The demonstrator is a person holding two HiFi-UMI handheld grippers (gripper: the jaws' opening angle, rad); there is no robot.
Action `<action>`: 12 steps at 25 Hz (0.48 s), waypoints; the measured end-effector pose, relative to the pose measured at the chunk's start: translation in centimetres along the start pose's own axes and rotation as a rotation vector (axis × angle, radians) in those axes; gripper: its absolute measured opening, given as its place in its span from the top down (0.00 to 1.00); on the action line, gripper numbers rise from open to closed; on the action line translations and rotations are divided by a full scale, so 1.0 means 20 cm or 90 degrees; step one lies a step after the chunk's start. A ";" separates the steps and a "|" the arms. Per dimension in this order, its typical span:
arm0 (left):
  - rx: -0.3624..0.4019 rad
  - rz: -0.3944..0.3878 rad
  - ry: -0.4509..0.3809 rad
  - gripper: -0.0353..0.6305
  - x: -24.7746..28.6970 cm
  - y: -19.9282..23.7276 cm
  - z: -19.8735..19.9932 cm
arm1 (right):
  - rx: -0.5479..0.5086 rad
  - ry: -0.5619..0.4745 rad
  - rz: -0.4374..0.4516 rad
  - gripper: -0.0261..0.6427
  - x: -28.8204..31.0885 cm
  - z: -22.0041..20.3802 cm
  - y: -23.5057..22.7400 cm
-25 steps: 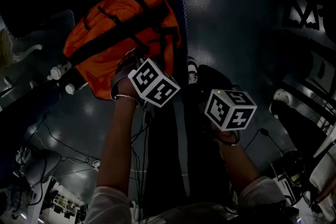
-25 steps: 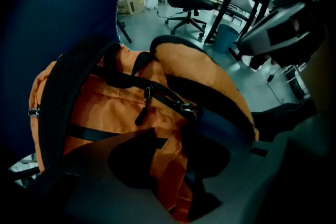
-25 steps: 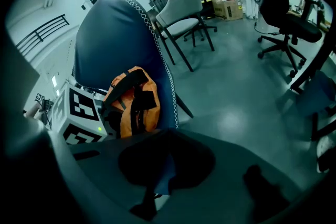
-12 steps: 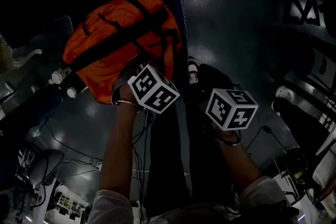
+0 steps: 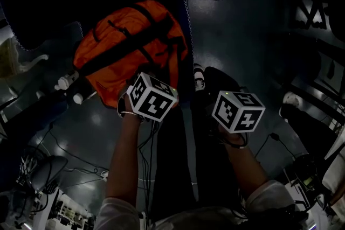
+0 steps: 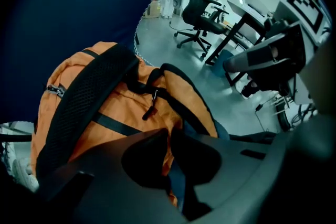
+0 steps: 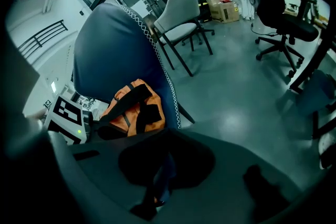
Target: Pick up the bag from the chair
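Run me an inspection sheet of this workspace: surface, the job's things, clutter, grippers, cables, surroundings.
Surface: dark blue fabric chair with white edge stitching, carrying the bag.
Job's things: orange backpack with black mesh straps, leaning on the backrest.
Clutter: cardboard box on the grey floor, far off.
Grippers: left gripper jaws together at the backpack's lower edge, pinch of fabric not confirmable; right gripper jaws together, holding nothing, away from the backpack.
Cables: dark cables trailing across the floor.
Surroundings: black office chair, pale shell chair.
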State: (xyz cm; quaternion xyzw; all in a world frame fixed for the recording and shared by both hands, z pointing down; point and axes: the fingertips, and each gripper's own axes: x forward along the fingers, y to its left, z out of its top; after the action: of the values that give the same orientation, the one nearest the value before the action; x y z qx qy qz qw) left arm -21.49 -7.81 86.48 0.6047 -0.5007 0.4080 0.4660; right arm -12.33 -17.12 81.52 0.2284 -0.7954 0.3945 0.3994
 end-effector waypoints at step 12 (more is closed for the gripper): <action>-0.073 0.010 -0.049 0.91 -0.18 0.01 0.03 | -0.008 -0.019 0.011 0.91 -0.10 0.05 0.12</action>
State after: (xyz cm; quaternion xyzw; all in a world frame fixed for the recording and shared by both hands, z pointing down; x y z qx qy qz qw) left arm -22.21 -7.56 82.90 0.5882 -0.5459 0.3587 0.4769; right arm -13.33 -16.38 78.49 0.2253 -0.8058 0.3893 0.3853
